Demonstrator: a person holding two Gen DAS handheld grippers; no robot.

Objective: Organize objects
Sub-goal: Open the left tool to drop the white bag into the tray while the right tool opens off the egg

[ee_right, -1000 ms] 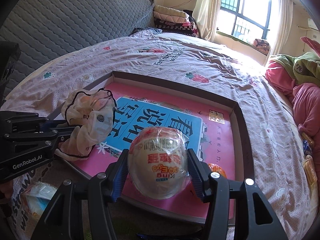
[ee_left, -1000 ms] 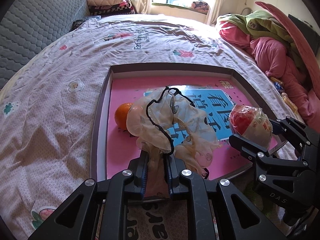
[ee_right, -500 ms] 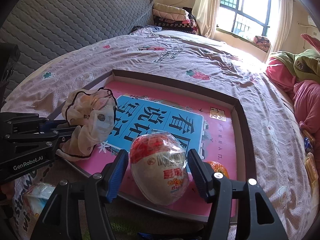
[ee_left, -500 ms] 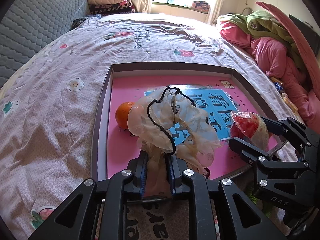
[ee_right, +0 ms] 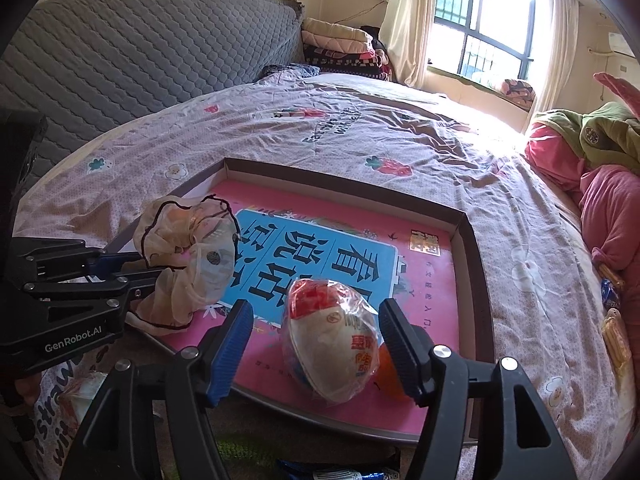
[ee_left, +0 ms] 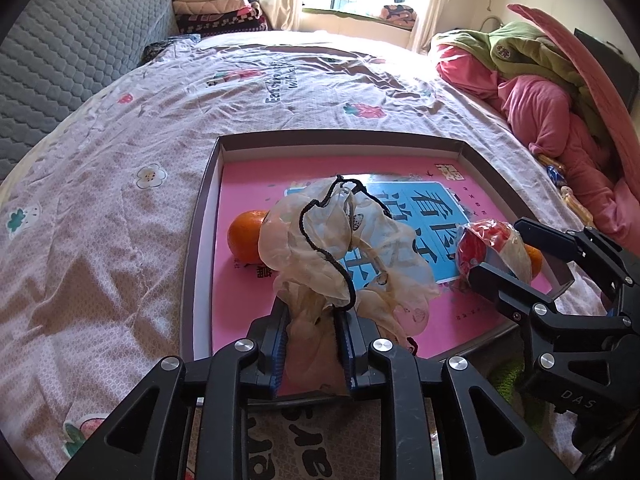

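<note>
A sheer beige drawstring bag (ee_left: 332, 236) stands bunched over the near left of the pink box tray (ee_left: 200, 240). My left gripper (ee_left: 314, 312) has its jaws opening, with the bag's neck still filling the gap and touching both pads. A plastic-wrapped instant noodle bowl (ee_right: 332, 348) lies tilted on the tray's near right part. My right gripper (ee_right: 316, 308) stands open around it, its pads clear of the wrap. One orange (ee_left: 246, 240) sits left of the bag. Another orange (ee_right: 386, 364) peeks out behind the bowl.
The tray lies on a bed with a pale flowered sheet (ee_left: 120, 200). A grey quilted headboard (ee_right: 140, 60) rises at the left. Pink and green clothes (ee_left: 540, 92) pile up at the right, with snack packets (ee_right: 612, 320) beside them. Folded blankets (ee_left: 216, 8) are stacked near the window.
The right jaws spread and let go of the wrapped bowl, which tipped over onto the tray. The left jaws widened a little around the bag's neck.
</note>
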